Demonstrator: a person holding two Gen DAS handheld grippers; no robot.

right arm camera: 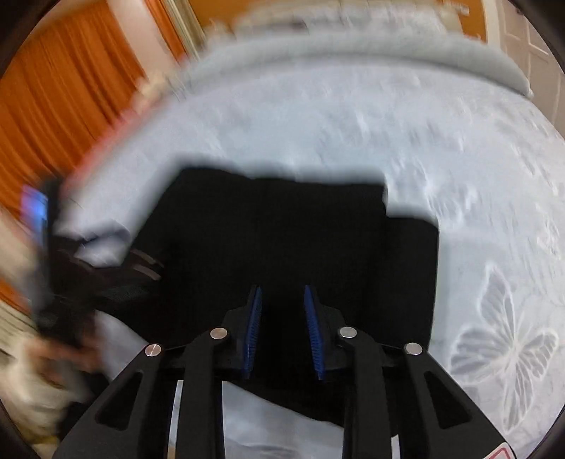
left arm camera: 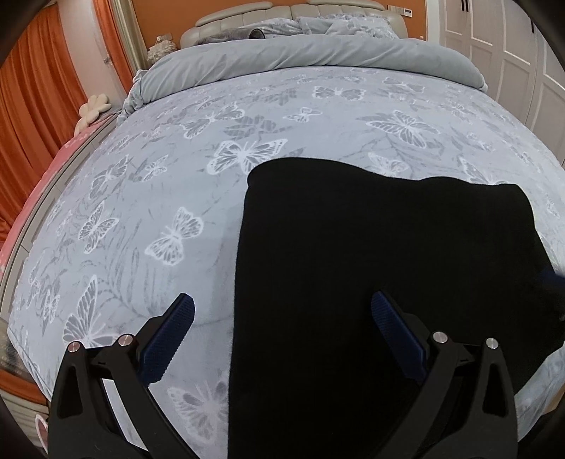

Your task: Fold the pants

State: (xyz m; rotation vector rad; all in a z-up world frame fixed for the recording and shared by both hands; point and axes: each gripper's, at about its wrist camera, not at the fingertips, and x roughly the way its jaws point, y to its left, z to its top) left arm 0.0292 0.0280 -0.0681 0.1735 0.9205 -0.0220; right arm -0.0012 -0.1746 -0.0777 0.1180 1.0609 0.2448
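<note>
Left wrist view shows a big bed (left arm camera: 300,116) with a pale blue cover (left arm camera: 141,212) that has white and grey butterflies all over it. A plain grey blanket (left arm camera: 300,56) is rolled back near the top of the bed, and a padded headboard (left arm camera: 247,16) stands behind it. Orange curtains (left arm camera: 31,106) hang on the left side of the room, and white doors (left arm camera: 512,46) are on the right.

The black pants (left arm camera: 370,264) lie flat on the cover, on the near side of the bed. They look like a wide dark block with a straight left edge. In the right wrist view the pants (right arm camera: 282,247) look folded over, with a smaller piece sticking out on the right side. That view is very blurry.

The left gripper (left arm camera: 282,307) is spread wide. One blue finger (left arm camera: 176,332) is over the butterfly cover, just left of the pants' edge, and the other is over the black cloth. It holds nothing.

The right gripper (right arm camera: 283,296) is over the near part of the pants. Its two blue fingers (right arm camera: 254,325) are close together, with a narrow gap left between them. I cannot tell if any cloth is pinched in that gap, because all of it is black there
</note>
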